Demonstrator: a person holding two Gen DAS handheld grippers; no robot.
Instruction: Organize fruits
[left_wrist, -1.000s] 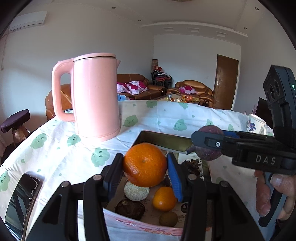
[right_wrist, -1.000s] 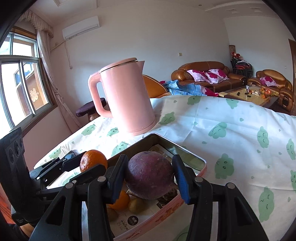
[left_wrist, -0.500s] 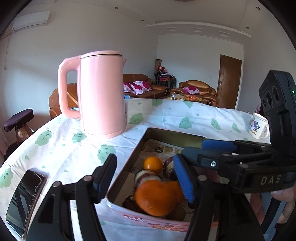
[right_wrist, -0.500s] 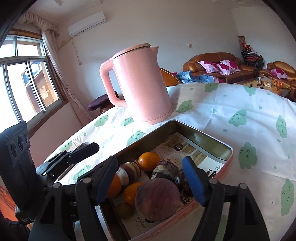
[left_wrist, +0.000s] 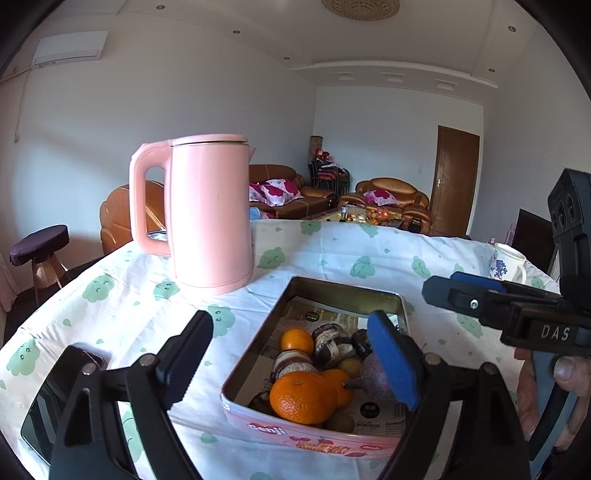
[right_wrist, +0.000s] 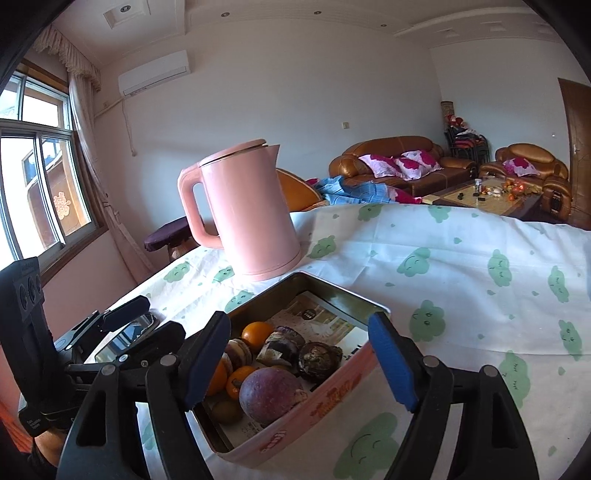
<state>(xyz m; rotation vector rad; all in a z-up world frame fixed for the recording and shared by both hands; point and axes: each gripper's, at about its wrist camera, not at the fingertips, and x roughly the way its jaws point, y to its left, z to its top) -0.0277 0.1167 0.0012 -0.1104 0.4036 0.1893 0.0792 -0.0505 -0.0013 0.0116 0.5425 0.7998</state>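
Fruits (left_wrist: 303, 397) sit in the tin (left_wrist: 343, 291), below both grippers' (left_wrist: 291, 360) (right_wrist: 301, 363) just-opened, empty jaws; apparently equidistant.

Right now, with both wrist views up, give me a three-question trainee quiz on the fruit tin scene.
1. True or false: the left gripper is clamped on the big orange.
2. Multiple choice: the purple passion fruit lies A) in the pink tin, B) on the tablecloth, C) between the right gripper pads.
3. What stands just beyond the tin's far end?

Key
1. False: its jaws have just been opening, nothing between them; the orange lies in the tin.
2. A
3. The pink kettle.
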